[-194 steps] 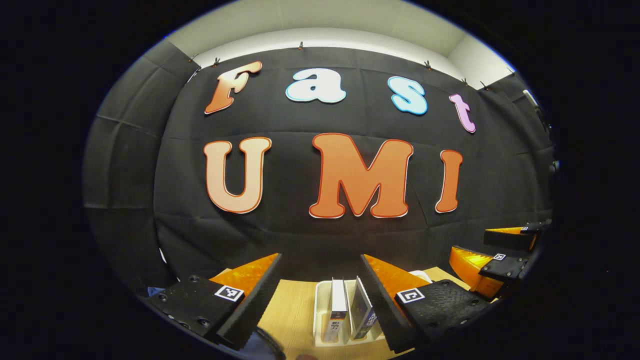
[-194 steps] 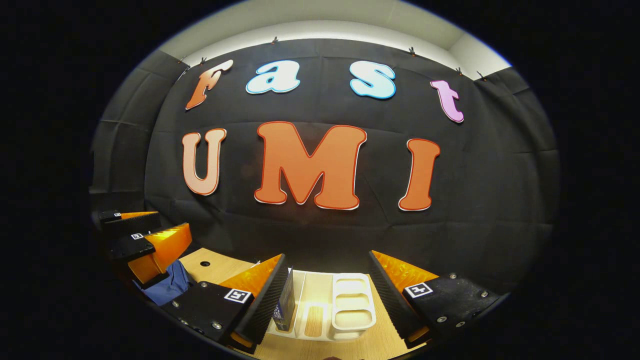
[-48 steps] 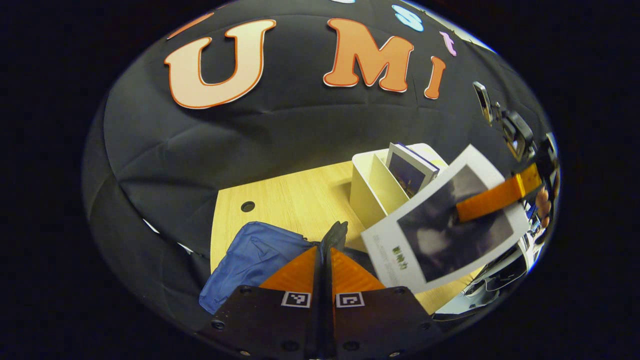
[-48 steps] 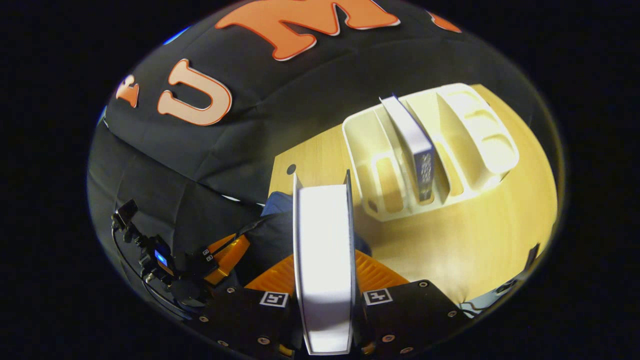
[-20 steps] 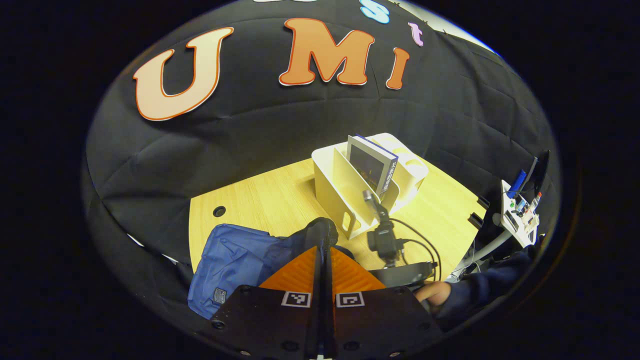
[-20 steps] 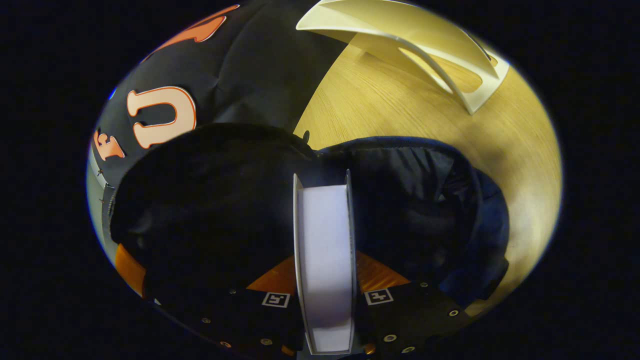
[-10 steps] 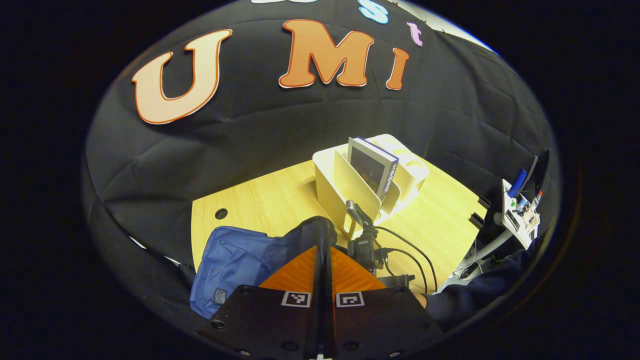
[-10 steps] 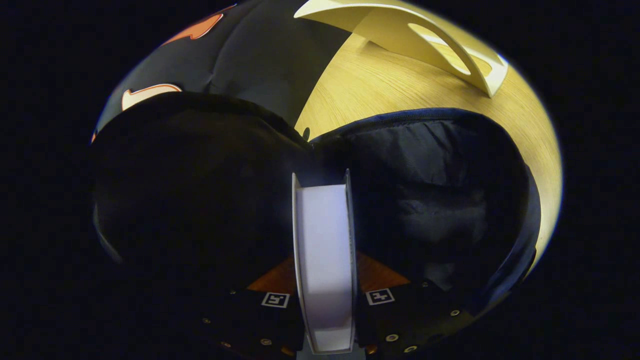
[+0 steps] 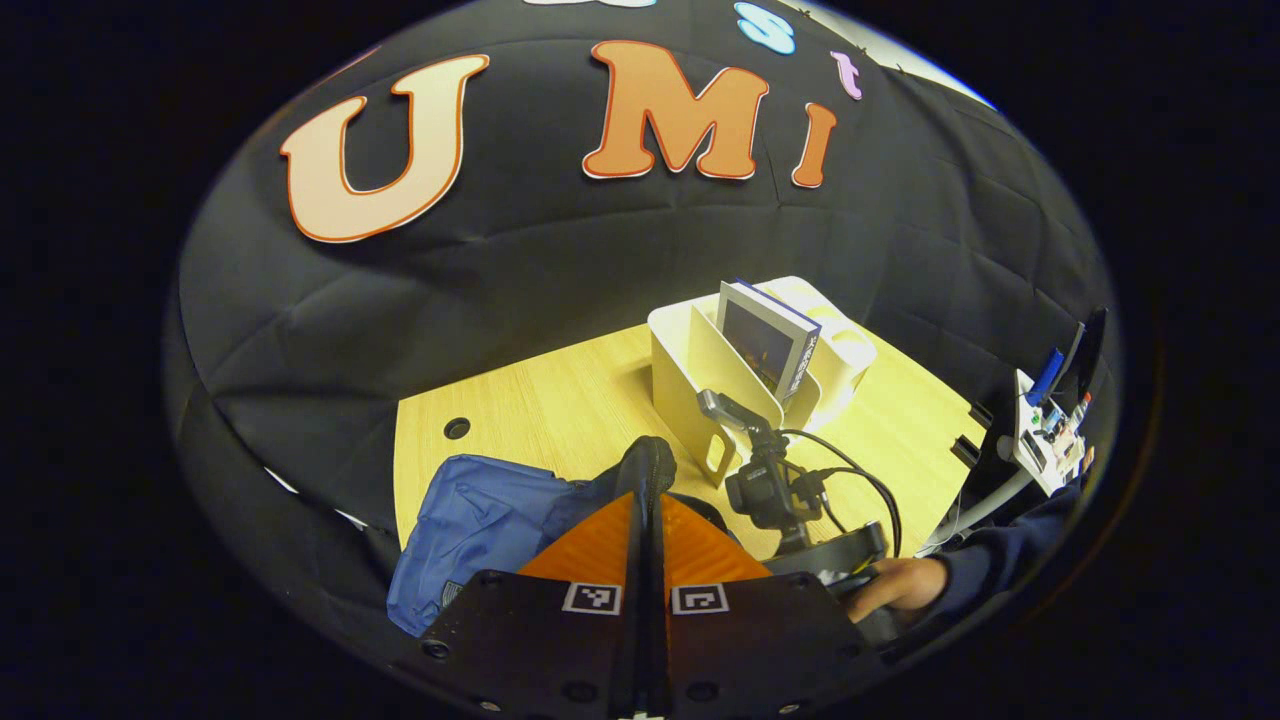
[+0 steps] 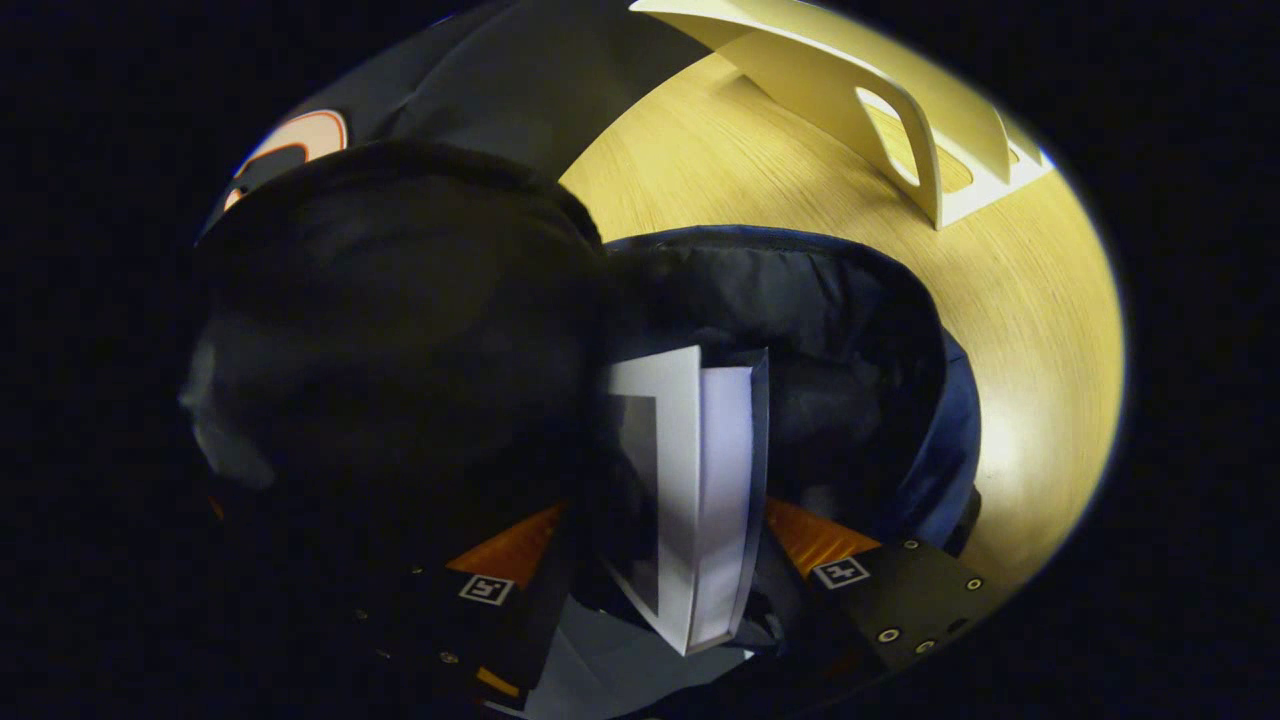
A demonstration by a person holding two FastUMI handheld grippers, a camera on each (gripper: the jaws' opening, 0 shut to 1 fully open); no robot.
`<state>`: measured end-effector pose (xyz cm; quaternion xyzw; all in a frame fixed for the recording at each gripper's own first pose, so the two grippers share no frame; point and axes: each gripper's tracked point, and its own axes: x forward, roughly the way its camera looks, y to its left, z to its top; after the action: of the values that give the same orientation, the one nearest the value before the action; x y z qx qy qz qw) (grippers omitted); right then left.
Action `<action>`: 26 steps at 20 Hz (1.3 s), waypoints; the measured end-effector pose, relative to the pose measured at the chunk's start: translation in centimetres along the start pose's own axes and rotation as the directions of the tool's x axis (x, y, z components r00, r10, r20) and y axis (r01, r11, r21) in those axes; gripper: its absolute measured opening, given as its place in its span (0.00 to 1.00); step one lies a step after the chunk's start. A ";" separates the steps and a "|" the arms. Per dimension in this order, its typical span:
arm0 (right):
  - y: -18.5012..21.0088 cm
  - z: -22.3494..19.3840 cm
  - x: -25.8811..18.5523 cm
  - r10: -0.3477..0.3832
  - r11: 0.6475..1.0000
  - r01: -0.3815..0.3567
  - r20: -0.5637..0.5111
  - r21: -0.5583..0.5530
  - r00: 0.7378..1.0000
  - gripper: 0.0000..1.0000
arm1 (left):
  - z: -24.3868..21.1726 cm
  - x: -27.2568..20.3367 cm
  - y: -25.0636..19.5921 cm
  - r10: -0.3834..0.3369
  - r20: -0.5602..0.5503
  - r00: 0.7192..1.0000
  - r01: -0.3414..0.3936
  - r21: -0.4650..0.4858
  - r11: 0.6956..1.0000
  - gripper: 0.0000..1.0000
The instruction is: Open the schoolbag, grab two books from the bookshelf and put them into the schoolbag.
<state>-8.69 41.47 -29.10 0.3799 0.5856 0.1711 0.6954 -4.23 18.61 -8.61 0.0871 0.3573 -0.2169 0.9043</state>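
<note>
Since half a second ago the right claw (image 10: 660,560) has been spread apart, and the book (image 10: 690,500) now leans loose inside the schoolbag (image 10: 860,330). The left claw (image 9: 647,500) is kept clamped on the schoolbag's rim.

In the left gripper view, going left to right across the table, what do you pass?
Blue schoolbag → left tongs pinching its dark edge → white bookshelf with one book → a hand at the right.
</note>
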 end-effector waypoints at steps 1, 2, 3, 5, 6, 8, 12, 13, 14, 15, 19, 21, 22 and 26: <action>0.1 -0.4 -0.5 -0.001 1.000 0.001 -0.025 -0.006 1.000 0.95 | 0.1 0.1 0.2 0.002 0.003 1.000 -0.001 -0.012 1.000 0.04; 0.0 -0.5 -1.2 0.000 1.000 0.000 -0.032 -0.011 0.999 0.96 | -0.1 0.1 0.4 0.003 0.002 1.000 -0.003 -0.024 1.000 0.04; 0.0 -0.3 -1.5 0.001 1.000 -0.001 -0.027 -0.018 1.000 0.97 | -0.2 0.2 0.5 0.004 0.002 1.000 -0.004 -0.035 0.999 0.00; -0.3 0.4 -3.0 -0.015 0.999 0.015 -0.004 -0.050 1.000 0.97 | -0.3 0.4 0.5 0.006 0.003 1.000 -0.006 -0.046 0.999 0.04; -0.6 1.1 -3.7 -0.026 0.997 0.027 0.018 -0.066 0.999 0.96 | -0.4 0.4 0.4 0.006 0.003 1.000 -0.006 -0.044 0.999 0.04; -0.8 3.3 -5.4 -0.045 0.993 0.055 0.097 -0.105 0.994 0.97 | -0.6 0.6 0.3 0.008 0.000 1.000 -0.008 -0.053 0.999 0.04; -1.6 6.4 -9.6 -0.114 0.962 0.165 0.227 -0.220 0.967 0.96 | -0.7 0.9 0.1 0.018 -0.002 1.000 -0.018 -0.068 0.998 0.05; -1.8 7.2 -11.0 -0.131 0.946 0.200 0.265 -0.253 0.955 0.97 | -0.7 1.0 0.1 0.023 -0.003 1.000 -0.023 -0.068 0.997 0.05; -2.0 7.9 -12.4 -0.150 0.926 0.241 0.301 -0.291 0.942 0.97 | -0.8 1.1 0.1 0.026 -0.004 1.000 -0.026 -0.070 0.997 0.05; -2.5 8.8 -13.8 -0.178 0.899 0.290 0.333 -0.327 0.926 0.97 | -0.8 1.1 0.0 0.030 -0.007 1.000 -0.030 -0.074 0.997 0.05; -3.4 12.5 -19.6 -0.246 0.801 0.433 0.433 -0.413 0.867 0.98 | -1.0 1.5 -0.3 0.045 -0.013 0.999 -0.046 -0.091 0.995 0.04; -3.7 14.4 -22.6 -0.274 0.755 0.498 0.486 -0.427 0.830 0.97 | -1.1 1.5 -0.4 0.054 -0.013 0.998 -0.055 -0.103 0.993 0.04; -4.2 15.4 -23.7 -0.292 0.731 0.530 0.505 -0.431 0.813 0.97 | -1.1 1.6 -0.3 0.061 -0.012 0.998 -0.062 -0.109 0.992 0.04; -6.5 20.4 -28.3 -0.372 0.621 0.651 0.567 -0.436 0.735 0.97 | -1.1 1.4 -0.1 0.090 -0.011 0.996 -0.091 -0.121 0.988 0.04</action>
<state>1.98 11.19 -13.95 -0.0264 0.4173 0.0523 0.9069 -4.02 18.36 -10.38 0.0485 0.3682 -0.1532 0.9158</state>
